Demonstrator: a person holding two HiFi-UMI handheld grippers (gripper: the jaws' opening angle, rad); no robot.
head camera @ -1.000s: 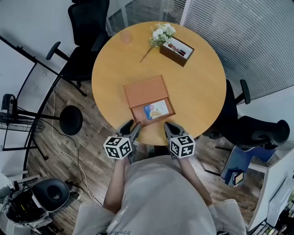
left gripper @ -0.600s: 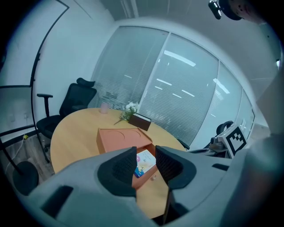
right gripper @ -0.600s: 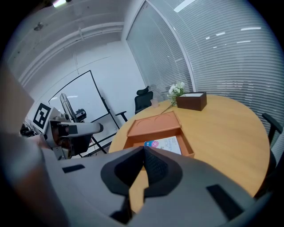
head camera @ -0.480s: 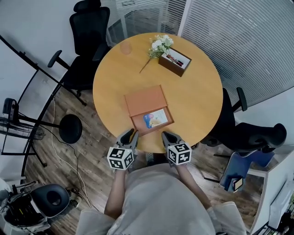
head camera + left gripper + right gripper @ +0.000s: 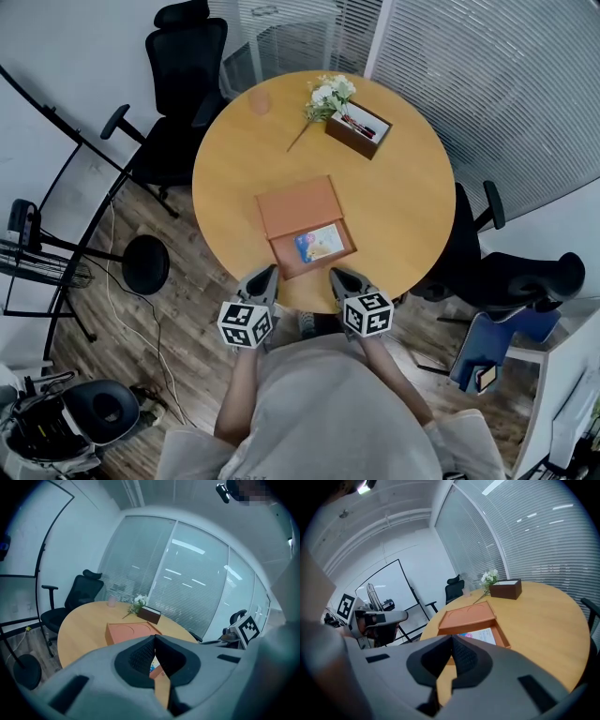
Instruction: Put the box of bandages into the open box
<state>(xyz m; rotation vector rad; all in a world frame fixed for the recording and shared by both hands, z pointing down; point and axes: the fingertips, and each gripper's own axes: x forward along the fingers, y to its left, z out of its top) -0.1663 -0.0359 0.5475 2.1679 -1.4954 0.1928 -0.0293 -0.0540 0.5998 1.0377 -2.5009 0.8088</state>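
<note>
The open orange box point(image 5: 349, 236) lies near the front edge of the round table point(image 5: 403, 197), its lid point(image 5: 298, 205) folded back flat behind it. A colourful flat box of bandages point(image 5: 319, 243) lies inside it, also seen in the right gripper view as the bandage box point(image 5: 480, 635). My left gripper point(image 5: 267, 273) hovers at the table's near edge, just left of the box. Its jaws have just been closing with nothing between them, and they are shut in the left gripper view point(image 5: 154, 637). My right gripper point(image 5: 335, 275) is beside it, shut and empty point(image 5: 451, 637).
At the far side of the table stand a dark wooden tray point(image 5: 359, 119), white flowers point(image 5: 328, 89) and a pink cup point(image 5: 259, 100). Black office chairs point(image 5: 178, 56) point(image 5: 525, 277) and a round stool point(image 5: 145, 265) ring the table. The person's body is right behind the grippers.
The left gripper's jaws went from wide open to shut with nothing in them. The right gripper stayed shut. The head view tilted slightly, so the table sits lower in the frame.
</note>
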